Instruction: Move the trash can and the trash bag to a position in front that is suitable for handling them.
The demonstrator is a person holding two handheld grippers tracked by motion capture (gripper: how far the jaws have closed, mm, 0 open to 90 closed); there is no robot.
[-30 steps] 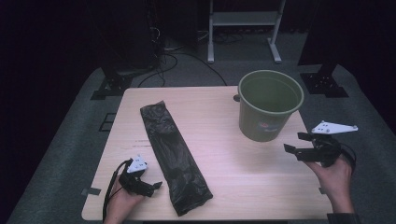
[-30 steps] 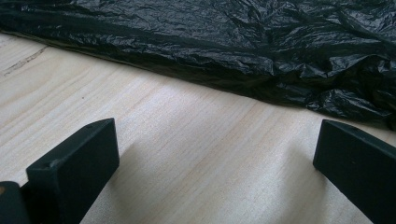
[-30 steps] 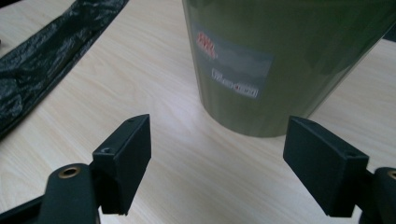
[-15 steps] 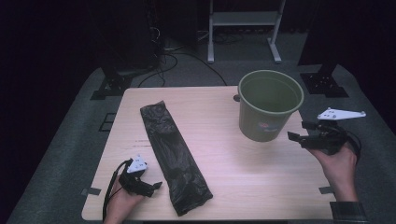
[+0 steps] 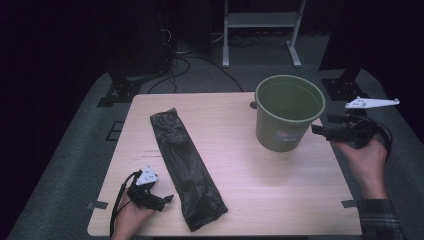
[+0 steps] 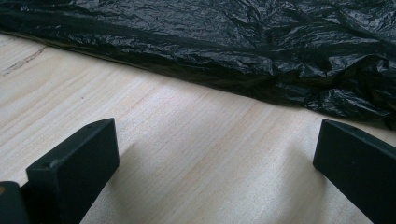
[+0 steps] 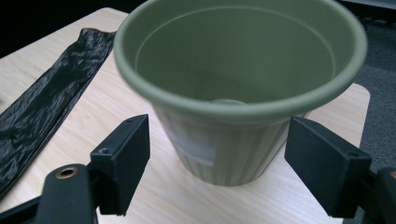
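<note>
A green plastic bucket (image 5: 289, 112) stands upright and empty at the table's back right. A crumpled black plastic bag (image 5: 186, 167) lies flat in a long strip left of centre. My right gripper (image 5: 317, 130) hovers just right of the bucket, level with its wall and pointing at it, jaws open. In the right gripper view the bucket (image 7: 238, 84) stands just beyond the open gripper (image 7: 219, 135), with the bag (image 7: 42, 102) at far left. My left gripper (image 5: 167, 198) rests on the table by the bag's near end, open. Its view shows the bag (image 6: 224, 46) beyond the gripper (image 6: 217, 140).
The light wooden table (image 5: 280, 200) has its right edge under my right hand and its front edge by my left hand. On the dark floor behind it are a white stand's legs (image 5: 260, 30), cables (image 5: 190, 55) and black equipment bases (image 5: 117, 92).
My right gripper has risen off the table's right edge and moved farther back, up to the bucket's wall. The left gripper, the bag and the bucket have stayed put.
</note>
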